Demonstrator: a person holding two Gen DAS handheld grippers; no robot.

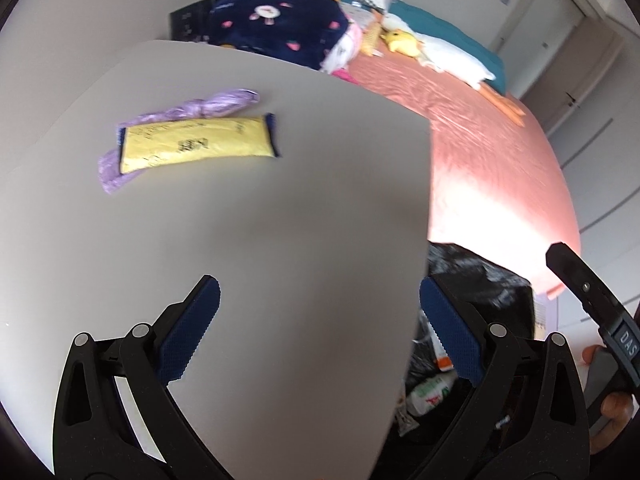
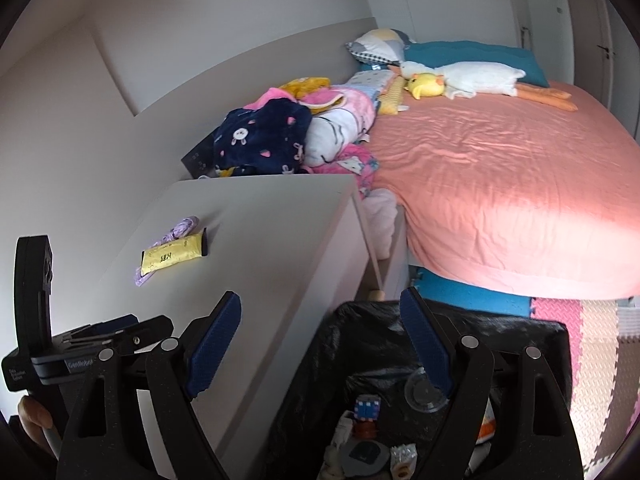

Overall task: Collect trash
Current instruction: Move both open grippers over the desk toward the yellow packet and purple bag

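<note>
Left claw [image 1: 320,312] and right claw [image 2: 320,320] both gape empty; I'd pinch the light, crinkly yellow packet [image 1: 196,143] at its edge on the counter [image 1: 280,220].

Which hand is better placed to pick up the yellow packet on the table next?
Left. The open left gripper hangs over the table, facing the yellow packet; the open right gripper hangs over the bin.

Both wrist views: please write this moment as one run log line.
left gripper: open, empty | right gripper: open, empty, over trash bin | yellow packet: on table, overlapping purple bag
</note>
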